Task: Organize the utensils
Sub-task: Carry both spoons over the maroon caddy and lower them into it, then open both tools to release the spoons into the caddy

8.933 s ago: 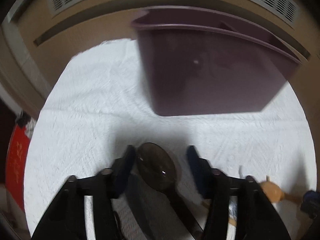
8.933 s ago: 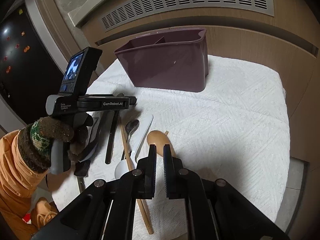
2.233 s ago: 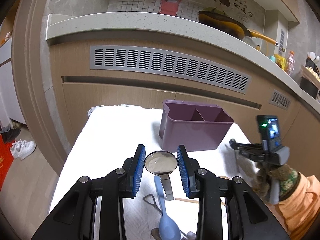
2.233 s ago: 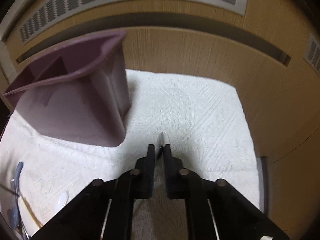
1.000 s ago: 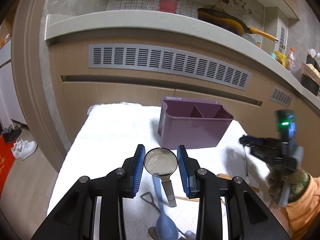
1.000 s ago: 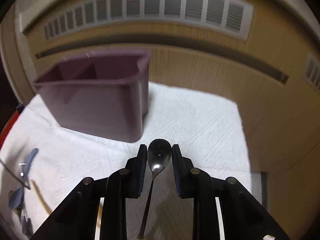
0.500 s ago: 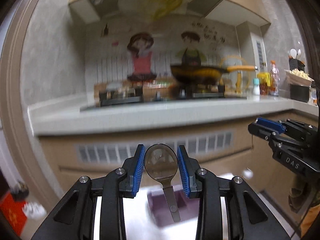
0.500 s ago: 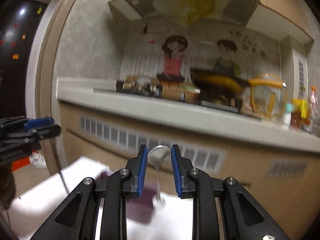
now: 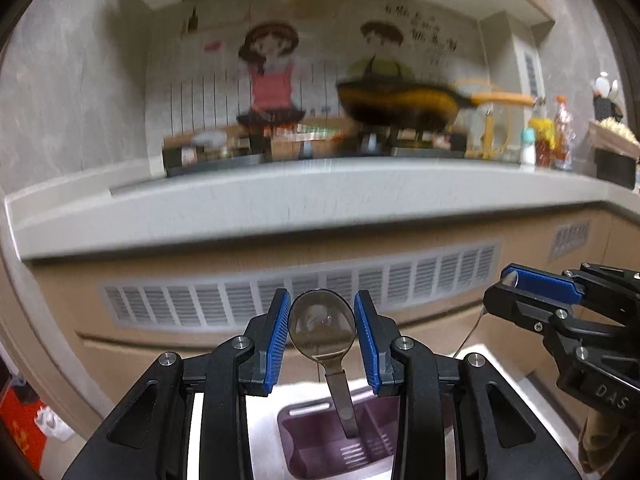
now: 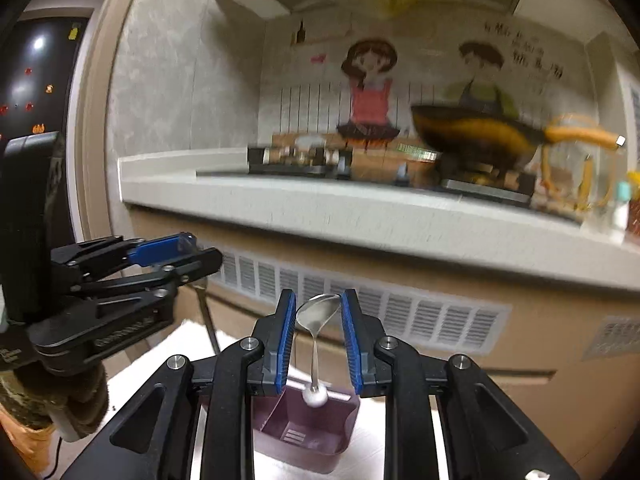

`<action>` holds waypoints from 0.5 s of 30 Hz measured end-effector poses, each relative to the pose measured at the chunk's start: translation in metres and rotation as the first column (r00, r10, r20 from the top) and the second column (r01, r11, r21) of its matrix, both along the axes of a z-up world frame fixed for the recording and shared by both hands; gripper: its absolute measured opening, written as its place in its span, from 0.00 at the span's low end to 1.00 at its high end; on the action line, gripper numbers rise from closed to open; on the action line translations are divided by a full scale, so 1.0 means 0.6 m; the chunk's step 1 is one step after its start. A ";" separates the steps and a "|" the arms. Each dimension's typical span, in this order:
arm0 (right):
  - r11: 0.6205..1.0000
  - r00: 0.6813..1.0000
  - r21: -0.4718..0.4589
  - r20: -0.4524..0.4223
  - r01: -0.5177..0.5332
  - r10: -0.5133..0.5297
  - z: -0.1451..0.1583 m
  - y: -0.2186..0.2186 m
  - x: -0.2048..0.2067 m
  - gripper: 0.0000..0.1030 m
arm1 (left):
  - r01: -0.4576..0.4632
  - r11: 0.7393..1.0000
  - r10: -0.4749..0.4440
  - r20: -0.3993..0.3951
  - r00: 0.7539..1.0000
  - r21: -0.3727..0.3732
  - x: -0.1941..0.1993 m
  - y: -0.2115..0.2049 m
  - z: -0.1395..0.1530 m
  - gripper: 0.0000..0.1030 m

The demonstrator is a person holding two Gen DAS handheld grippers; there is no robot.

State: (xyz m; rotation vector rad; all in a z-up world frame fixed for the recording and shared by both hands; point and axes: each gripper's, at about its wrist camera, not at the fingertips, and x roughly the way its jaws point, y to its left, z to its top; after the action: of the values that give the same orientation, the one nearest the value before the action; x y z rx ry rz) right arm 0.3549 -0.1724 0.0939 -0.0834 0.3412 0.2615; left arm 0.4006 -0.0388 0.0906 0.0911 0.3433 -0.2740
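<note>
Both tongs are raised side by side, aimed slightly downward; the left tongs (image 9: 322,330) and right tongs (image 10: 318,322) each stand partly closed, blue pads clamping something between them

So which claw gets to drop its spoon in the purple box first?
Probably the left claw. Its big spoon hangs handle-down with the tip over the purple caddy. The right claw holds its small spoon over the caddy's edge, so it looks less well lined up.
</note>
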 end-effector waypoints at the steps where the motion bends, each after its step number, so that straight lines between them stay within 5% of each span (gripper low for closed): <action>1: 1.000 1.000 0.004 -0.026 -0.001 0.001 -0.015 0.001 0.011 0.21 | 0.001 1.000 -0.001 -0.031 1.000 -0.001 0.014 0.000 -0.019 0.33; 7: 1.000 0.985 0.028 -0.170 -0.003 0.008 -0.094 0.001 0.065 0.19 | 0.009 1.000 -0.012 -0.180 0.984 -0.016 0.064 -0.005 -0.108 0.35; 13: 1.000 0.969 0.020 -0.248 0.007 -0.001 -0.155 0.005 0.088 0.18 | -0.017 0.999 0.005 -0.236 0.972 -0.048 0.074 0.007 -0.155 0.51; 15: 1.000 0.967 0.018 -0.254 0.005 0.000 -0.163 0.004 0.086 0.19 | -0.026 0.999 0.017 -0.213 0.977 -0.042 0.063 0.013 -0.154 0.68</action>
State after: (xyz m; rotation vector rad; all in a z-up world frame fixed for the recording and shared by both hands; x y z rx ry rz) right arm 0.4066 -0.1702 -0.0040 -0.0305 0.5937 0.2734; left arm 0.4384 -0.0310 -0.0020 0.0139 0.5503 -0.2705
